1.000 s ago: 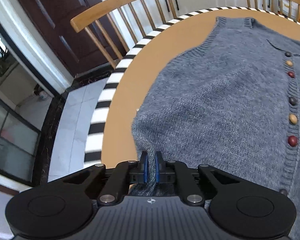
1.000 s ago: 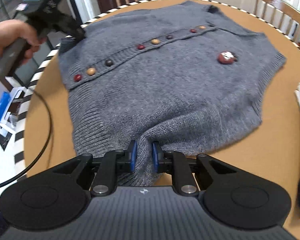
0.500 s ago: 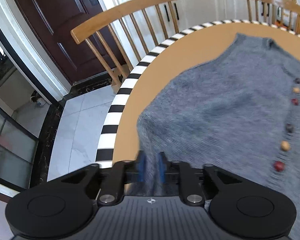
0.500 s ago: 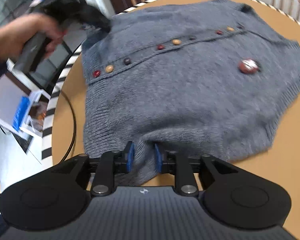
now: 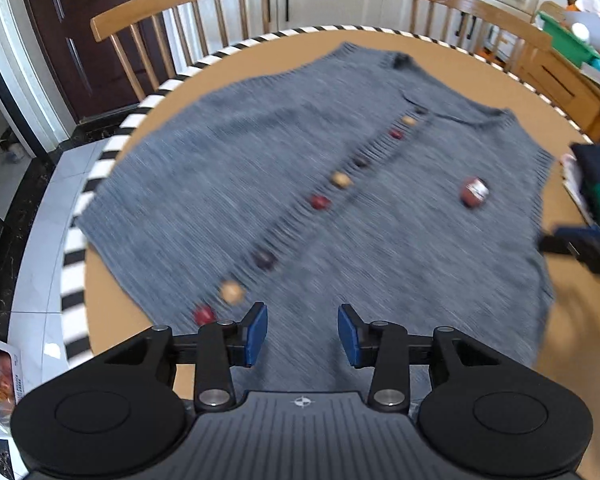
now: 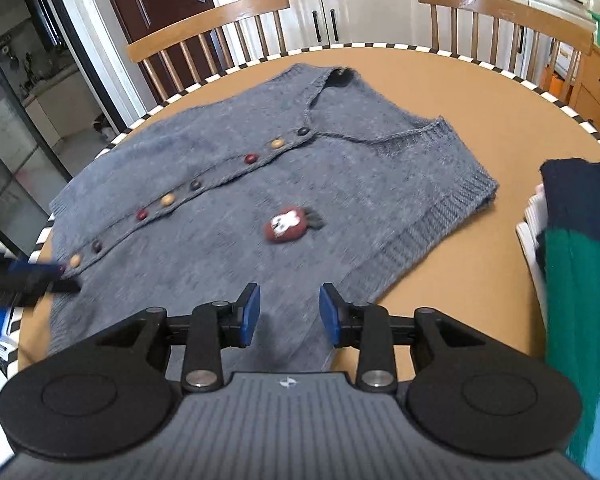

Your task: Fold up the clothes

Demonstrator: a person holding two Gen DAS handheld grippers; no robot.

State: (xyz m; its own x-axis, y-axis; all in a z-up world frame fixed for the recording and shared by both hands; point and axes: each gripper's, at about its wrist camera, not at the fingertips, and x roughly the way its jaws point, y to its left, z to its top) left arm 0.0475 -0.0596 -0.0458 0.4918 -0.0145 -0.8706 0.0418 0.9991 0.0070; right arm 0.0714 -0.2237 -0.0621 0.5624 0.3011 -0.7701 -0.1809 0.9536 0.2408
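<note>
A grey knitted sleeveless cardigan [image 6: 236,184] lies flat on the round tan desk [image 6: 460,92]. Its long axis runs hem at 7 o'clock to neckline at 1 o'clock, along the row of wooden buttons [image 6: 168,200]. The left gripper [image 5: 302,334] and right gripper [image 6: 287,314] are both released, hovering over the hem.

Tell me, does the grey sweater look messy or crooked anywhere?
A little. The grey vest lies flat and buttoned, but slanted on the round table, and its left edge reaches past the striped table rim. No holes or spills show.
</note>
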